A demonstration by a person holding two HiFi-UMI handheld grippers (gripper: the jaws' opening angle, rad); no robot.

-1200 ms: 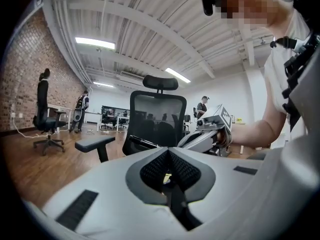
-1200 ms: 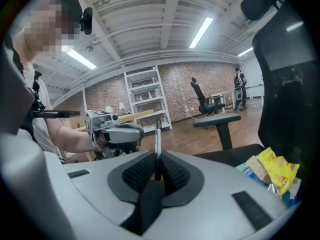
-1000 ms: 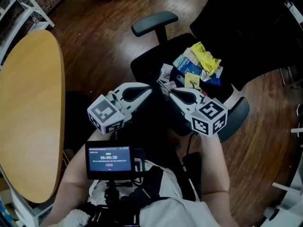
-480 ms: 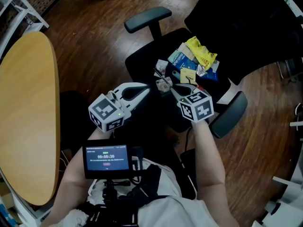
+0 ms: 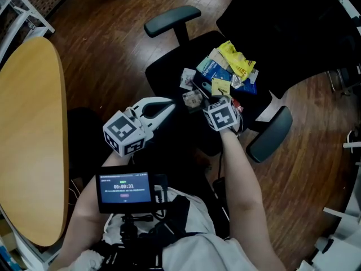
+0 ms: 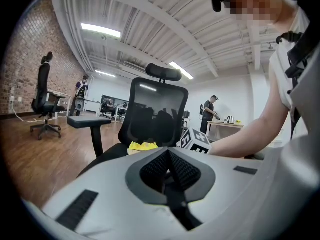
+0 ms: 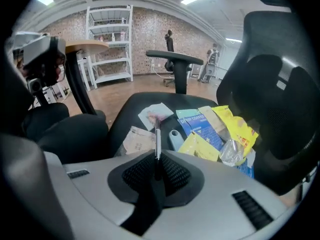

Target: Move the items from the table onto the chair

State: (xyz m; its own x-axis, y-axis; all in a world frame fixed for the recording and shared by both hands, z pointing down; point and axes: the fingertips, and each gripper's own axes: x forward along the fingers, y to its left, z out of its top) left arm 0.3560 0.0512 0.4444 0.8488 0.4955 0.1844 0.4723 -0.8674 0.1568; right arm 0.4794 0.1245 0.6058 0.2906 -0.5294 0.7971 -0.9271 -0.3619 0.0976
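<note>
My right gripper points steeply down over the black chair seat, shut on a thin flat sachet seen edge-on. A beige packet lies on the seat just left of its tips. Further back on the seat lie a white sachet, a blue packet, a small yellow sachet and a big yellow bag. My left gripper hovers at the seat's front edge, shut with nothing between its pads.
The wooden table curves along the left. The chair's armrests flank the seat, and its backrest rises behind the pile. A small timer screen sits at my chest. Another office chair stands far off.
My right gripper has dropped toward the seat and tipped steeply downward with the sachet. The left gripper has hardly shifted.
</note>
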